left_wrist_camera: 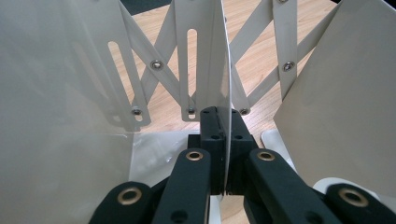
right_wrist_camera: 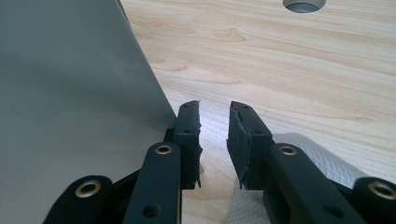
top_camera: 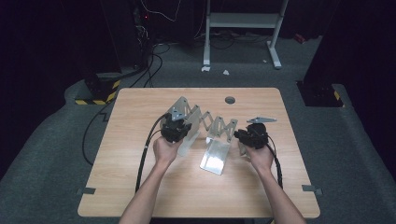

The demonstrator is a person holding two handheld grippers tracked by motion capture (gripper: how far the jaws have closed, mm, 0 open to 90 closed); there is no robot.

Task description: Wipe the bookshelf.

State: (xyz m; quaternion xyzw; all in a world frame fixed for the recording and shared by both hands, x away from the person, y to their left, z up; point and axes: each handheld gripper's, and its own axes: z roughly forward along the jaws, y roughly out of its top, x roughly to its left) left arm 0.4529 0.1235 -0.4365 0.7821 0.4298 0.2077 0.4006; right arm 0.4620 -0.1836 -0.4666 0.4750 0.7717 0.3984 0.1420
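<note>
Your left gripper (top_camera: 176,132) stands at the left end of an expanding metal file rack (top_camera: 208,130) on a light wooden table (top_camera: 140,186). In the left gripper view its two black jaws are clenched on the thin upright edge of one divider plate (left_wrist_camera: 223,70); the pads (left_wrist_camera: 211,123) press that sheet from both sides. Beyond the jaws, the rack's crossed scissor slats (left_wrist_camera: 156,63), riveted at their joints, run across the view between neighbouring plates.

The rack lies near the middle of the table, stretching from your left gripper rightward to your right gripper (top_camera: 252,135). One flat plate (top_camera: 215,156) slants down toward the near edge between your two hands.

In the right gripper view your right gripper (right_wrist_camera: 215,135) has its jaws released, parted with bare table showing in the gap. A large grey plate (right_wrist_camera: 70,93) stands just beside the left jaw, its edge close to that pad; contact cannot be told. A round grey grommet hole (right_wrist_camera: 304,4) sits in the tabletop at the far side, and a white paper towel (right_wrist_camera: 322,161) lies under the right jaw.
</note>
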